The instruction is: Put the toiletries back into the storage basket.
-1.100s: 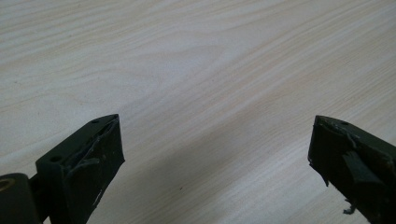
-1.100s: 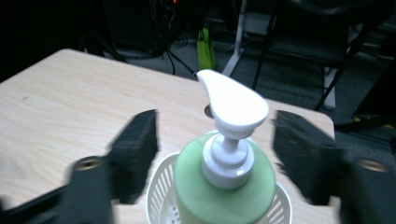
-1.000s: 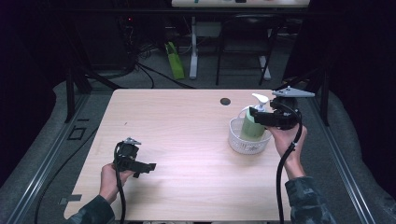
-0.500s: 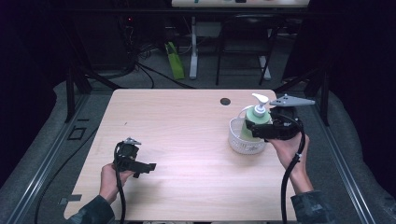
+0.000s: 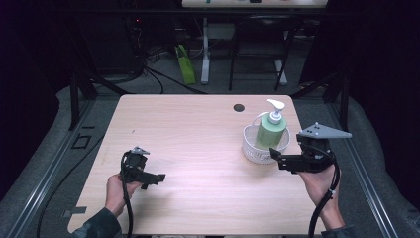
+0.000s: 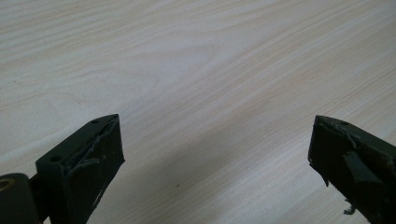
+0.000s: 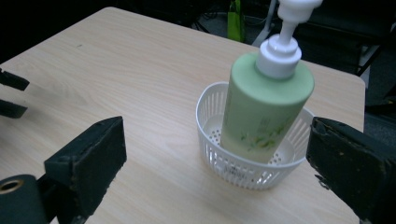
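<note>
A green pump bottle (image 5: 270,131) with a white pump head stands in a small white slotted basket (image 5: 251,150) at the table's right side. In the right gripper view the bottle (image 7: 261,107) leans slightly against the basket's wall (image 7: 233,163). My right gripper (image 5: 274,159) is just in front and to the right of the basket, open and empty, its jaws pointing left; in its own view the right gripper (image 7: 217,125) frames the bottle from a short way off. My left gripper (image 5: 158,177) sits low at the front left, and in its own view it (image 6: 215,122) is open over bare wood.
A dark round hole (image 5: 239,107) marks the tabletop behind the basket. The table's right edge (image 5: 317,198) runs close by my right hand. Cables and a green item (image 5: 185,64) lie on the floor beyond the table. The left gripper's jaws (image 7: 11,93) show at the far left.
My right gripper has drawn back from the bottle toward the front right of the table, jaws apart. The bottle stays in the basket. The left gripper has not moved.
</note>
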{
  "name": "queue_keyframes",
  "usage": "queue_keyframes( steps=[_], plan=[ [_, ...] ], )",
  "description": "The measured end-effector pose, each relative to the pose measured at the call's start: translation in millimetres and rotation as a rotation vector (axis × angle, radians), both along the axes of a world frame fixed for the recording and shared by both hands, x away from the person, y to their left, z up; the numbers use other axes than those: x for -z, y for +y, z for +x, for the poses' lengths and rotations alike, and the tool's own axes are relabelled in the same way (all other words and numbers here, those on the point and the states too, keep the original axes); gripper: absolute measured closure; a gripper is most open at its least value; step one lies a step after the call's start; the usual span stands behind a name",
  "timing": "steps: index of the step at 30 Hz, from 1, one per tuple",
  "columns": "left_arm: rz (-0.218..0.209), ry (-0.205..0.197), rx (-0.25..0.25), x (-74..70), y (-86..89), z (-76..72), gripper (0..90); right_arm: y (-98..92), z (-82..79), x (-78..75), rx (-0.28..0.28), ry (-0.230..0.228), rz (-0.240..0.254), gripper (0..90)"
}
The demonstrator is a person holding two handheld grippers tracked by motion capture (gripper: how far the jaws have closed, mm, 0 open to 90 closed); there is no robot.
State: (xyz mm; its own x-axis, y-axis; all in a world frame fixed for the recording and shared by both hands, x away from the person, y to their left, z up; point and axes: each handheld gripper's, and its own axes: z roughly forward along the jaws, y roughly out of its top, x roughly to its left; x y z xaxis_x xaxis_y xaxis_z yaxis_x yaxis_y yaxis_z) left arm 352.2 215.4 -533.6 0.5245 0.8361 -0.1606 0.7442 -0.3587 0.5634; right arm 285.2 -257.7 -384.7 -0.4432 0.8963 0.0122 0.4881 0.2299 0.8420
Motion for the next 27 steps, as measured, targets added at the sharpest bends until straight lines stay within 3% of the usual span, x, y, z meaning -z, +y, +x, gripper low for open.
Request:
queue_keyframes(
  steps=[12, 18, 27],
  plan=[
    [0.001, 0.000, 0.004, 0.1, -0.9, -0.7, 3.2, -20.4, -26.9, 30.2, 0.038, 0.046, 0.006, 3.8],
    [0.003, 0.003, 0.005, 0.8, -0.6, -0.2, 3.2, -32.5, -35.5, 60.9, 0.078, 0.105, 0.037, 4.0],
    [0.007, 0.003, 0.015, 1.4, -2.3, 2.0, 3.2, -41.9, -38.8, 90.1, 0.110, 0.180, 0.001, 4.9]
  ],
)
